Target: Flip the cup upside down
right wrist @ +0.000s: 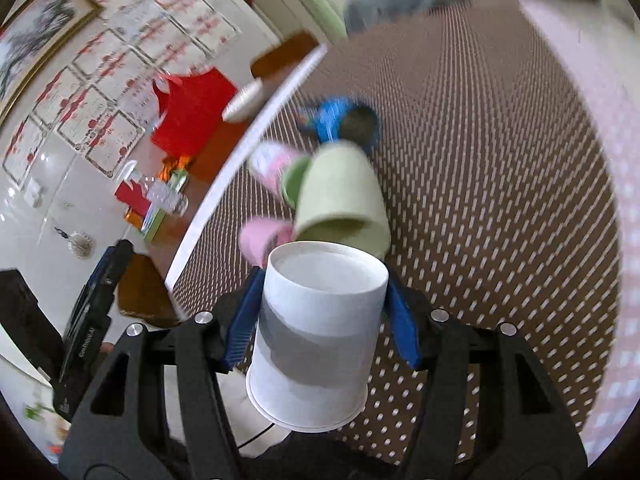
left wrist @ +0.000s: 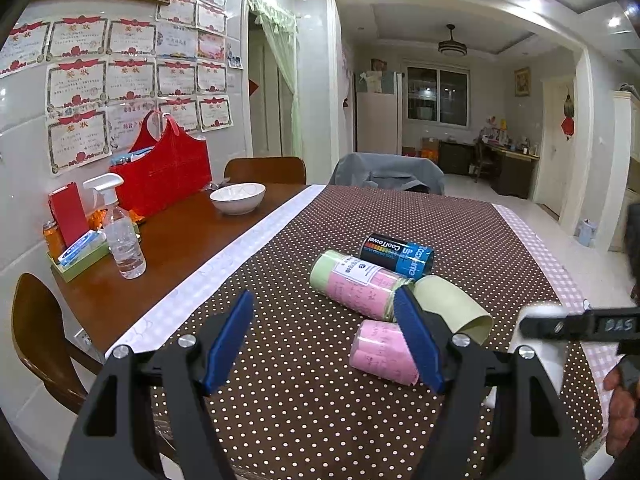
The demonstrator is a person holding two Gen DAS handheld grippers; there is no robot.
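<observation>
My right gripper [right wrist: 320,312] is shut on a white paper cup [right wrist: 316,328], blue pads on both its sides. The cup is tilted, its base pointing away from the camera and its rim toward it, above the brown dotted tablecloth [right wrist: 500,200]. The right wrist view is blurred by motion. In the left wrist view part of the white cup [left wrist: 540,316] and the right gripper's black body [left wrist: 588,326] show at the right edge. My left gripper [left wrist: 326,336] is open and empty over the cloth, left of the lying cups.
A green cup [left wrist: 456,308], a pink cup [left wrist: 384,350], a green and pink container [left wrist: 360,284] and a blue and black can [left wrist: 396,256] lie on the cloth. A white bowl [left wrist: 238,197], spray bottle [left wrist: 120,232] and red bag [left wrist: 164,168] stand at left.
</observation>
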